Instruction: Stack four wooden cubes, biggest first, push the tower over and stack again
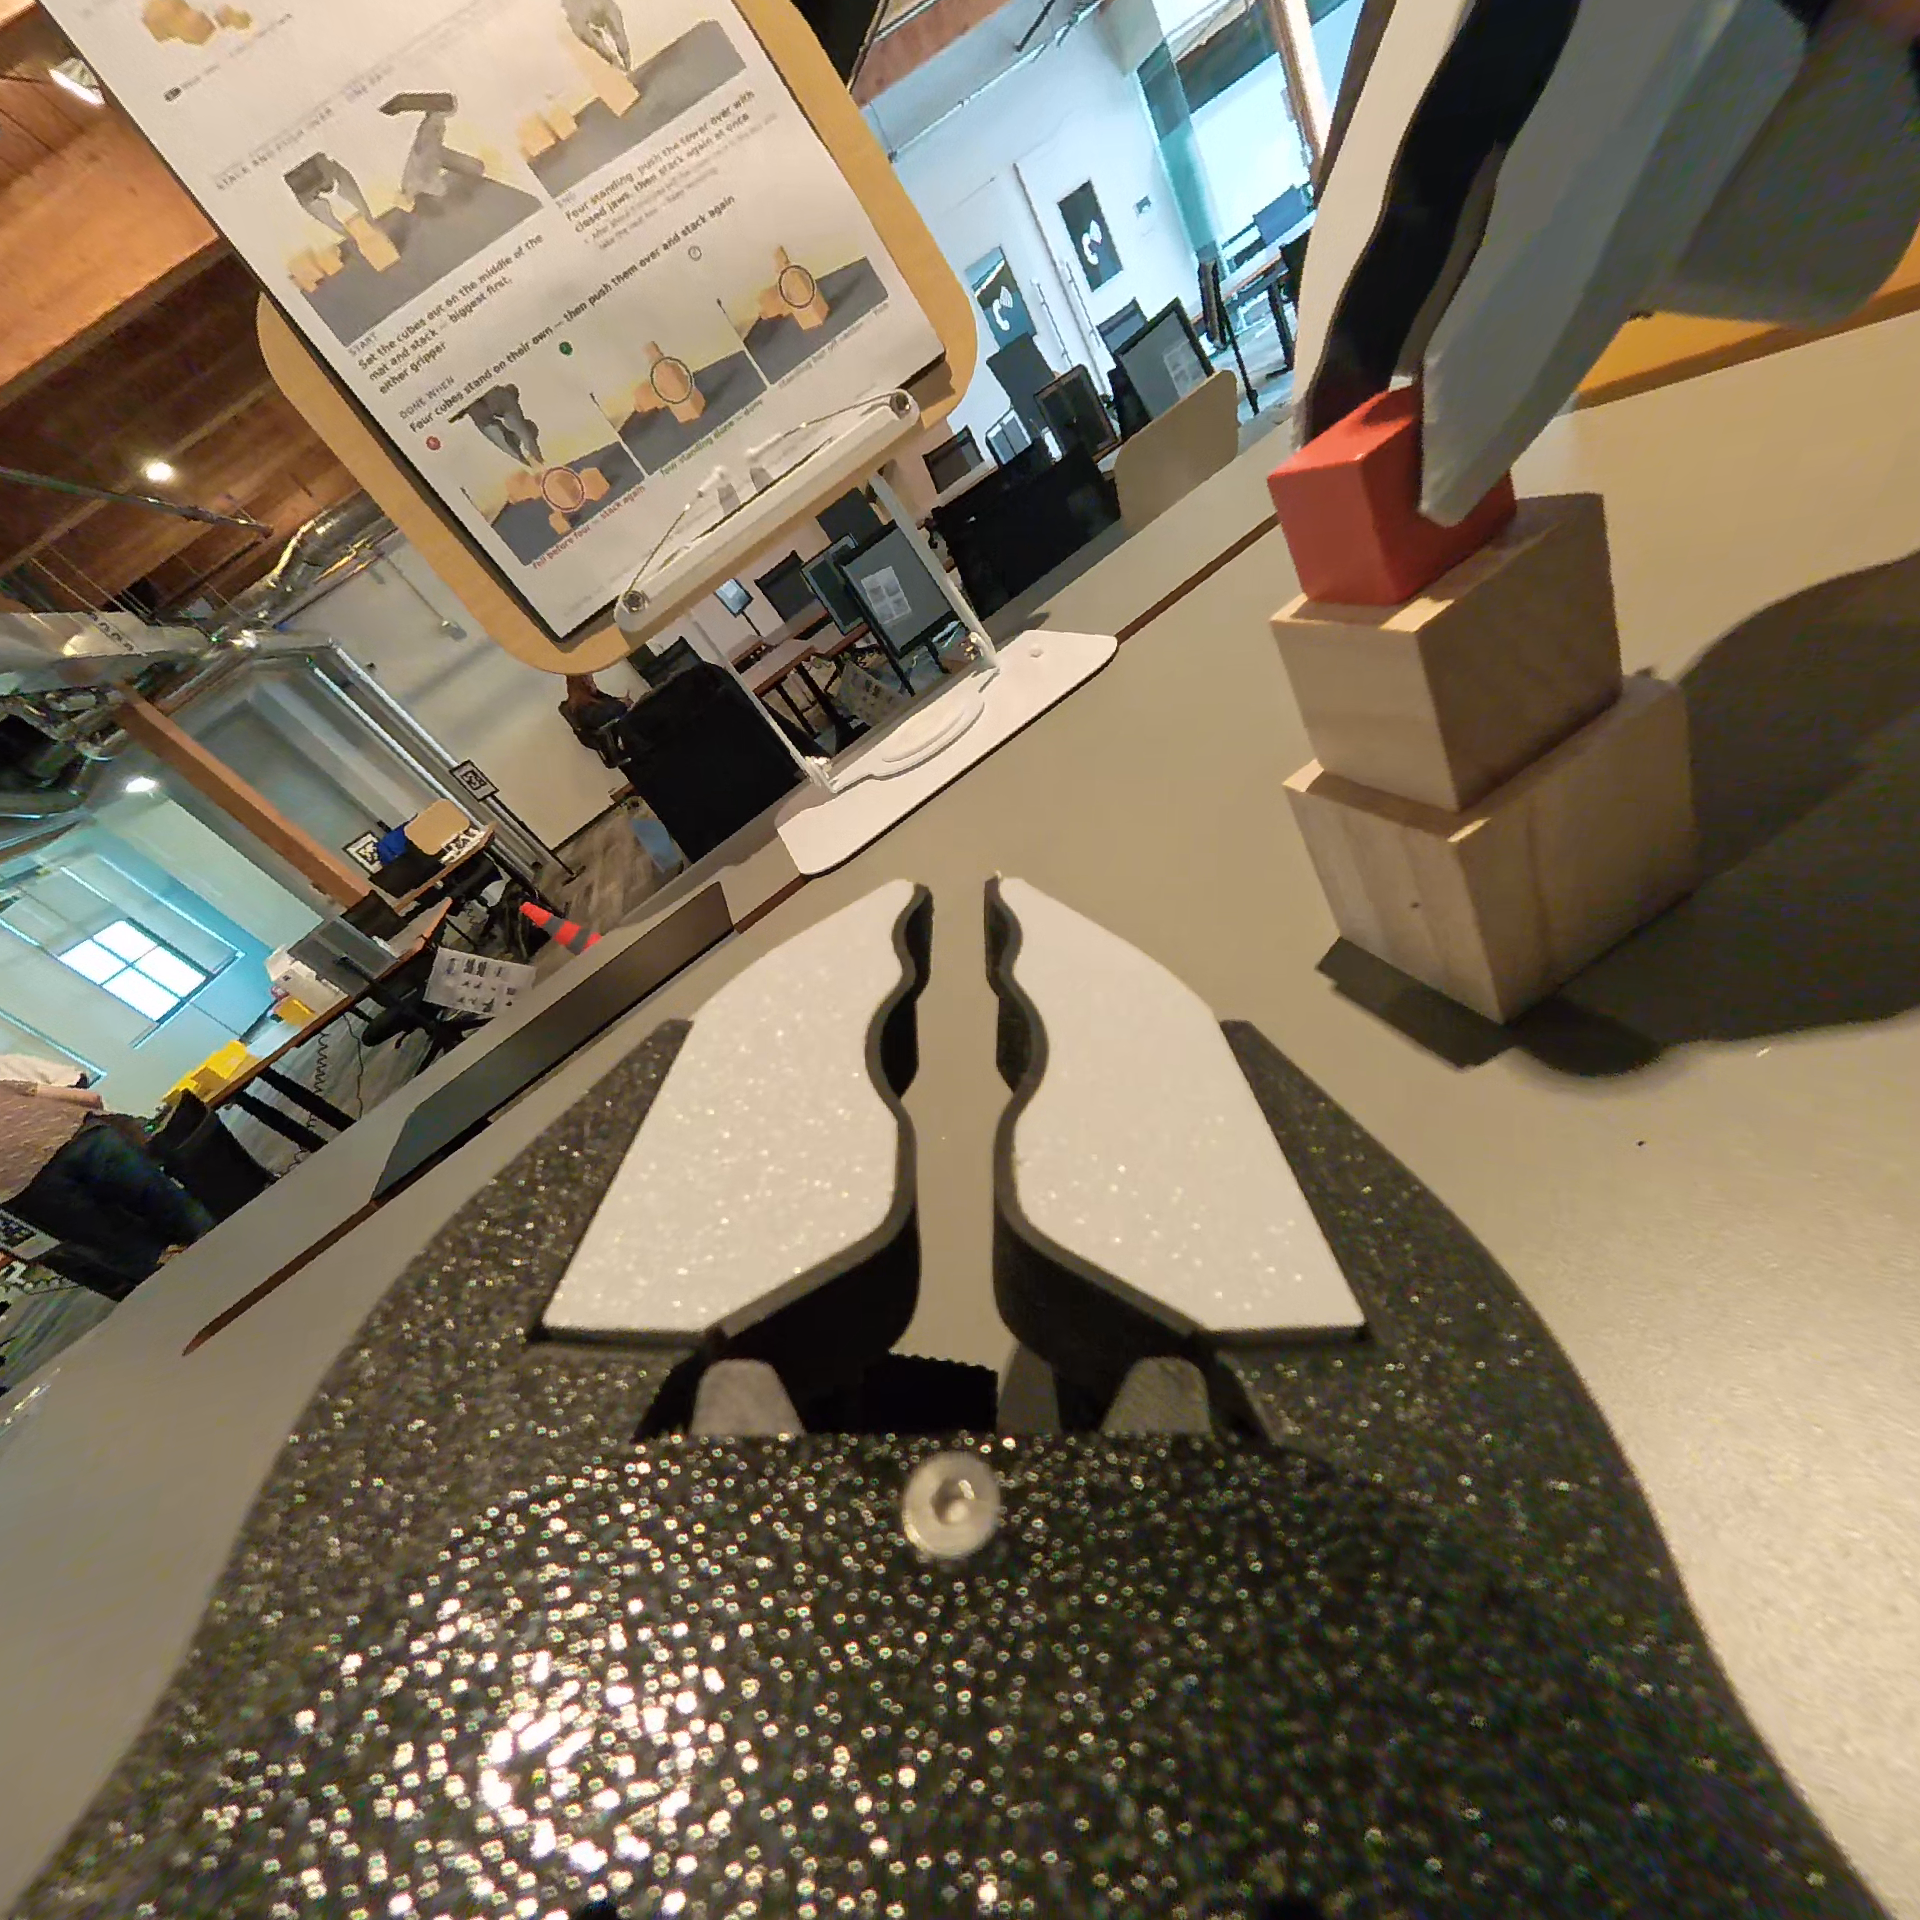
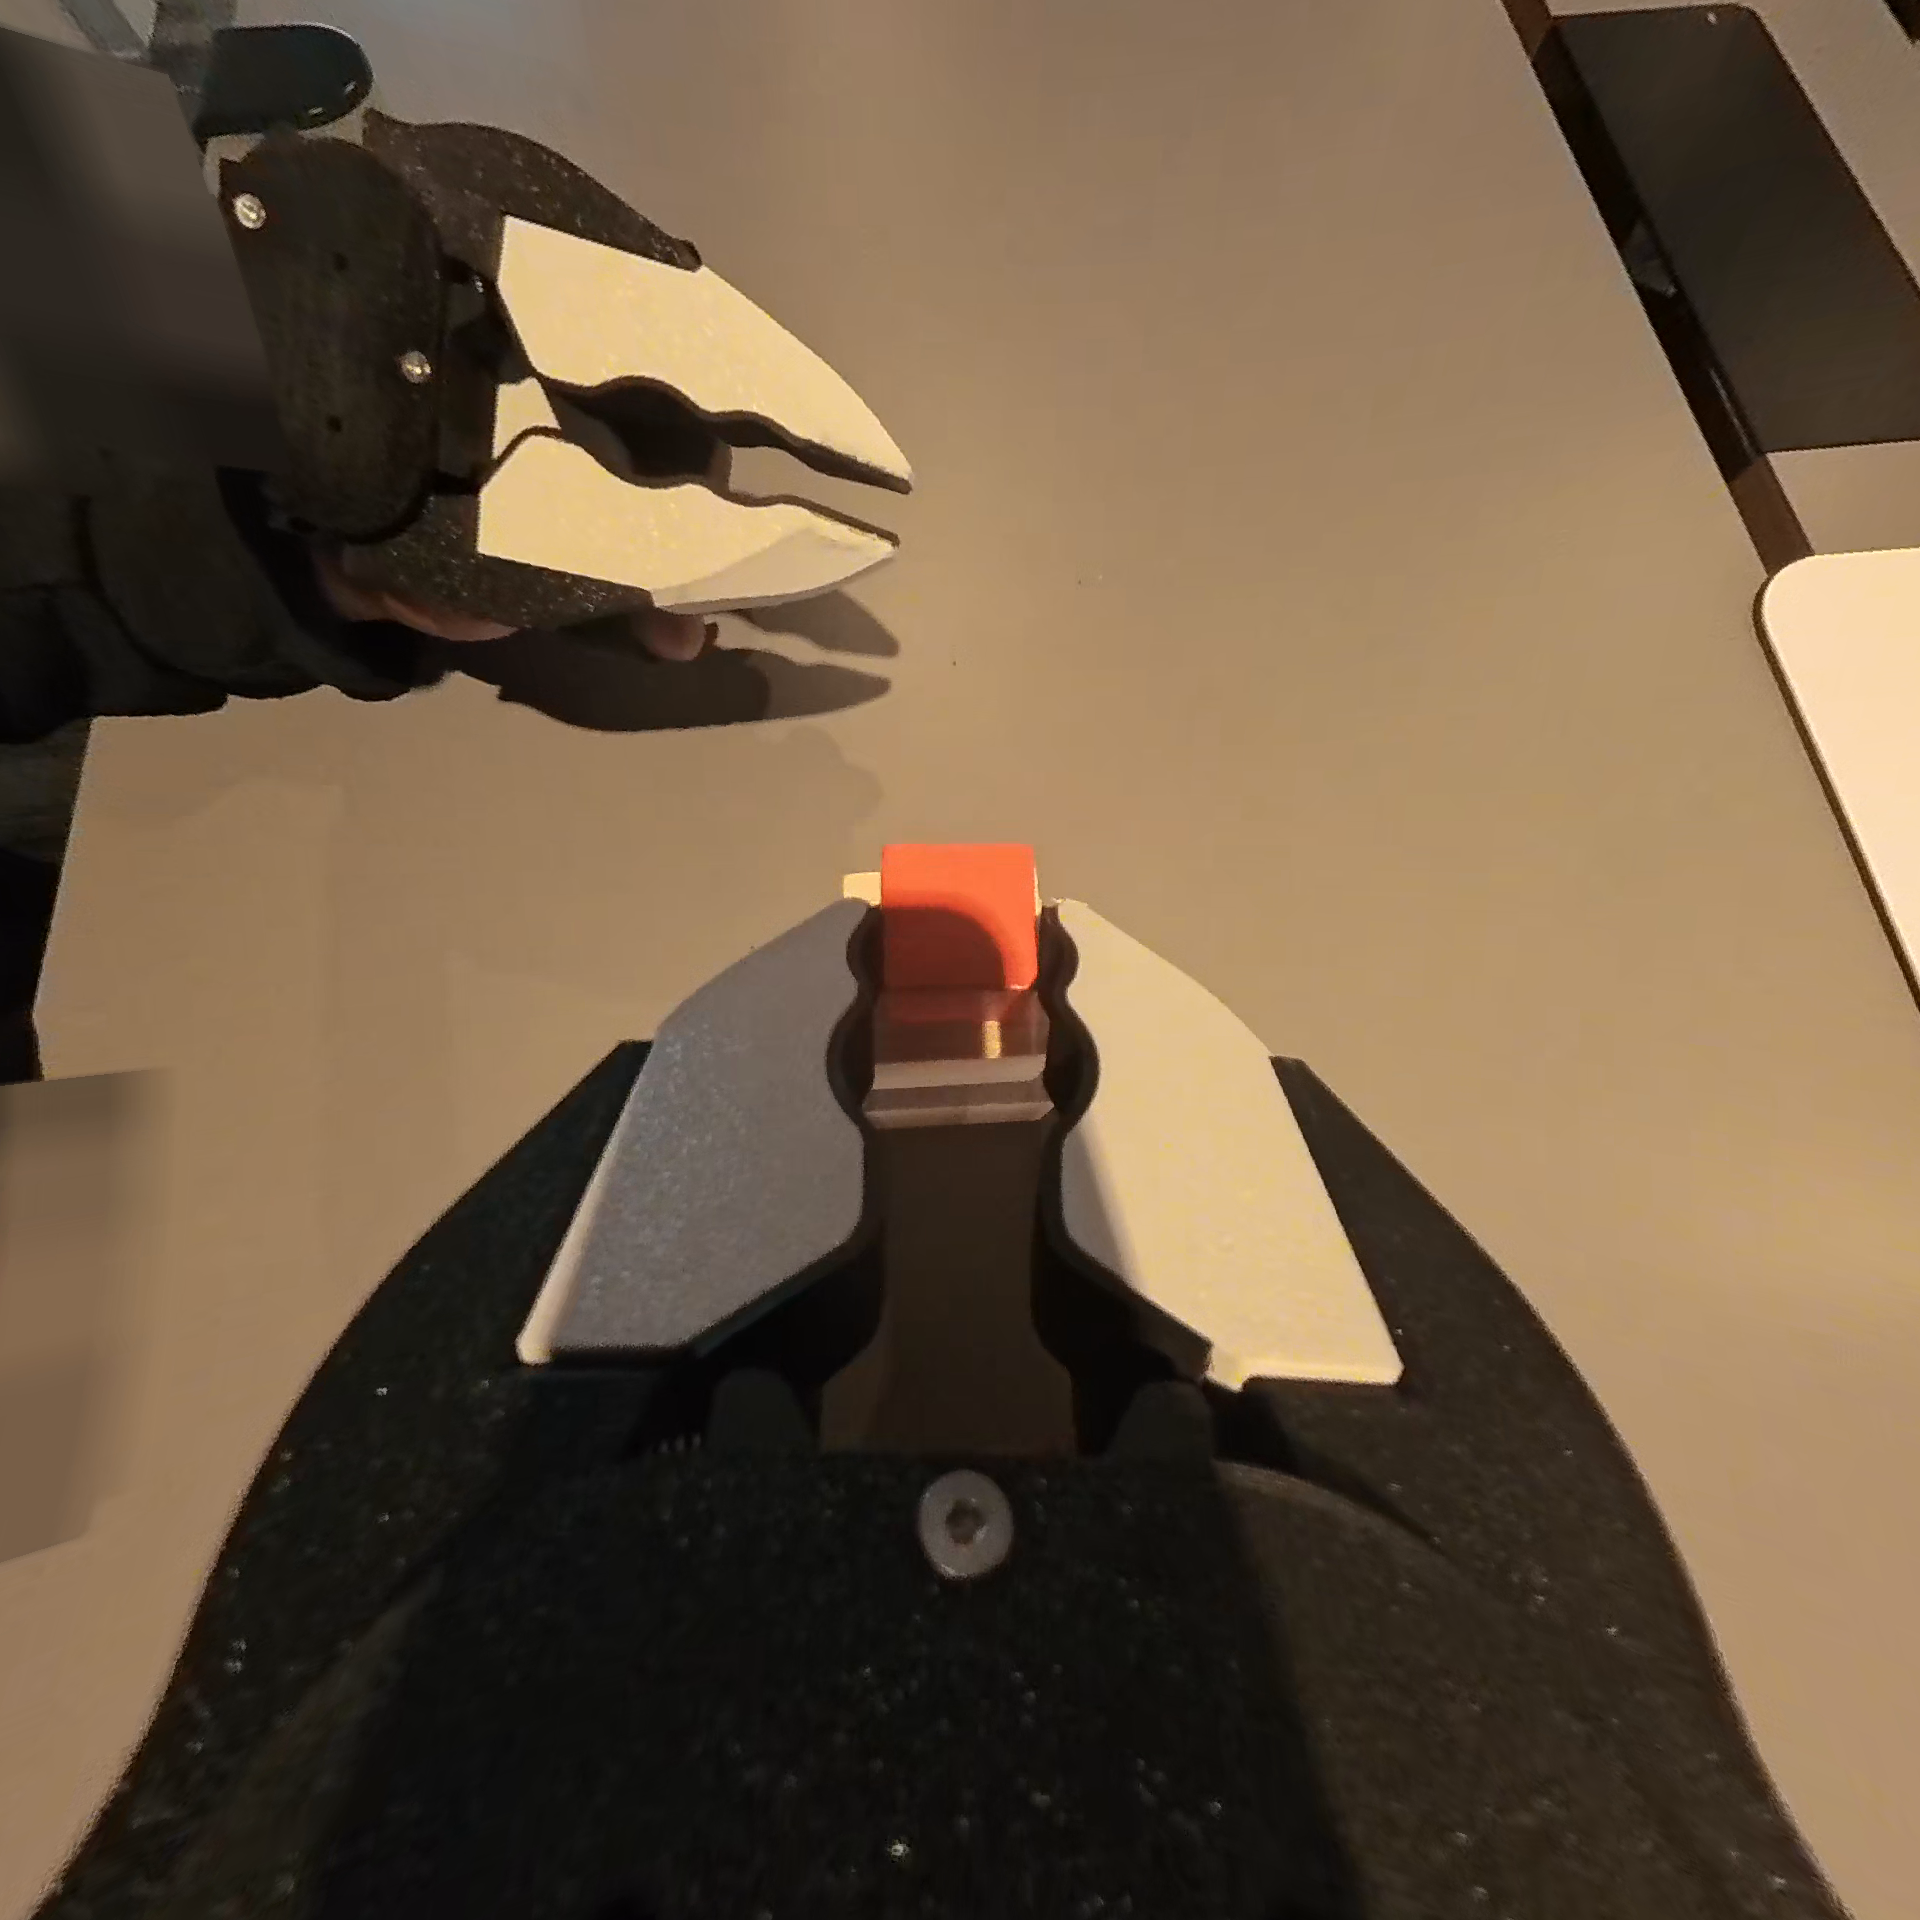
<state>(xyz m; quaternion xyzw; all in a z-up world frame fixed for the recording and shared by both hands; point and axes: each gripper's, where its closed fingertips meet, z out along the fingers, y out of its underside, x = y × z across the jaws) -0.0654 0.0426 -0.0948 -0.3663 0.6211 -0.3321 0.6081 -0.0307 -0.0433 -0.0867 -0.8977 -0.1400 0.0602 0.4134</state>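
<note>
Three cubes: stacked as a tower on the grey table (image 1: 1299,1299), largest at the bottom
Bottom cube (image 1: 1496,883): pale wood, standing on the table to the right of the left gripper
Middle cube (image 1: 1455,675): pale wood, smaller, resting on the bottom cube
Red cube (image 1: 1361,509): smallest, resting on the middle cube at its left side
Right gripper (image 2: 961,909): above the tower, fingers clamped on the red cube's two sides
Left gripper (image 1: 956,894): low near the table, left of the tower and apart from it; tips nearly together with a narrow gap, nothing between them
Instruction board (image 1: 582,312): on a white stand at the far side of the table
</note>
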